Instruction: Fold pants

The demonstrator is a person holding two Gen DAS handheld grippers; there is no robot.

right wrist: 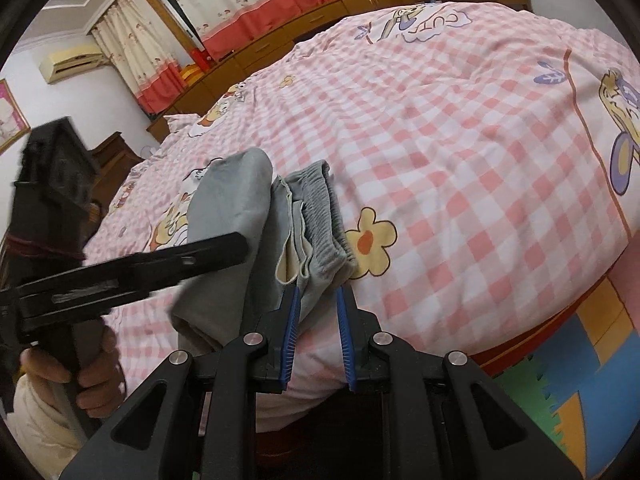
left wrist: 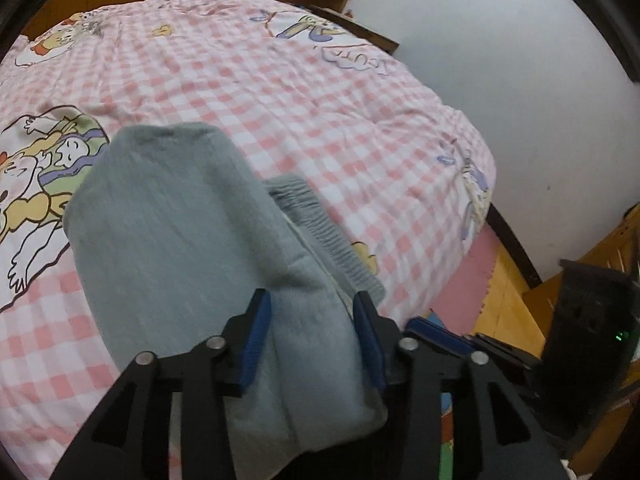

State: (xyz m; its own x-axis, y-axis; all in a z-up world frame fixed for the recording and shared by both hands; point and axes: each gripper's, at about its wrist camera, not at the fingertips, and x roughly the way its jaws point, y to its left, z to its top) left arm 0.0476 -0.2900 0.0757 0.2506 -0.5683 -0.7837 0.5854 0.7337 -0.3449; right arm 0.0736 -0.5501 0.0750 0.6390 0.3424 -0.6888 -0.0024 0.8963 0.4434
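Right wrist view: grey pants (right wrist: 240, 216) were folded on the checked bed (right wrist: 460, 160), waistband pinched by the right tongs (right wrist: 318, 300); the left tongs (left wrist: 312, 308) were spread, unclamped.

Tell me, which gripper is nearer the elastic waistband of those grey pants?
Right. The right gripper has its jaws at the waistband. The left gripper sits beside it over the folded legs.
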